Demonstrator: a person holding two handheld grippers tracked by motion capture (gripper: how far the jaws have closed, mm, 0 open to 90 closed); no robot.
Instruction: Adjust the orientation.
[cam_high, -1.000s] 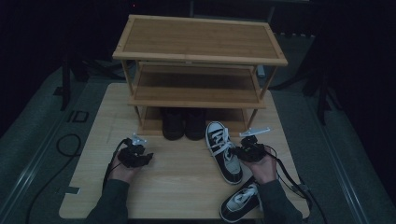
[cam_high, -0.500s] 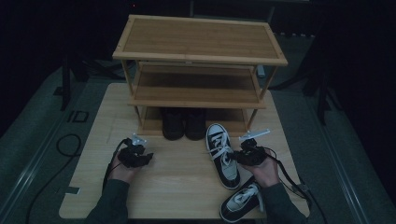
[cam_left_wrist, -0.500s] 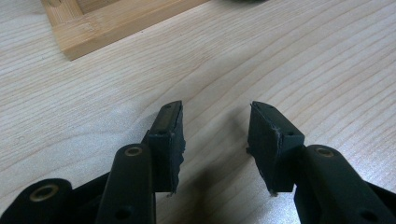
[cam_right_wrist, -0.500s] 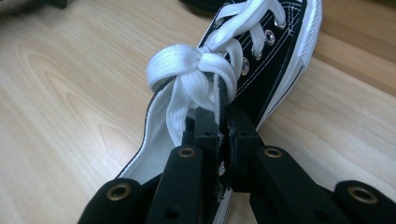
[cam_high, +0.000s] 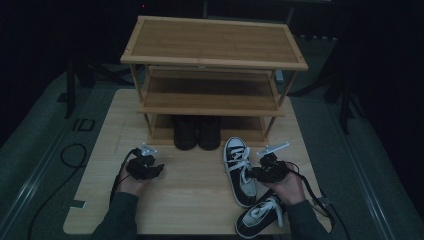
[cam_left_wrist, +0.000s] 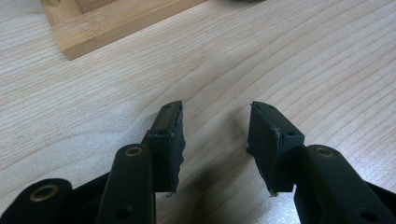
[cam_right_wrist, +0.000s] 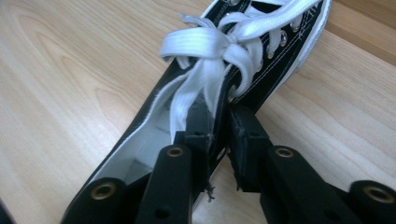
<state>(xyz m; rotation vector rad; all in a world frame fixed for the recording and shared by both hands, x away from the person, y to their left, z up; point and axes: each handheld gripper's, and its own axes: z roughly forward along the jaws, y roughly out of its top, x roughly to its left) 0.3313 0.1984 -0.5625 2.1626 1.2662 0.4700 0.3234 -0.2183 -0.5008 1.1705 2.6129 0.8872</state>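
— Sneaker (cam_high: 241, 172) first: where is it from the rack (cam_high: 212, 75)?
— Flat on the table (cam_high: 195, 195), just in front of the rack's right end, toe toward the rack, right of the dark shoes (cam_high: 197, 132) under the bottom shelf.
— And the right gripper (cam_right_wrist: 219, 128)?
— At the sneaker's side wall, one jaw inside the opening, the other outside. The jaws have just been opening; a thin gap shows at the canvas, so the grip looks released.
— Laces?
— White, knotted just ahead of the jaws.
— Second sneaker (cam_high: 260, 217)?
— Farther from the rack, at the table's near edge, under the right hand (cam_high: 285, 187).
— Left gripper (cam_left_wrist: 215, 135)?
— Jaws apart over bare wood, nothing between them, in front of the rack's left end.
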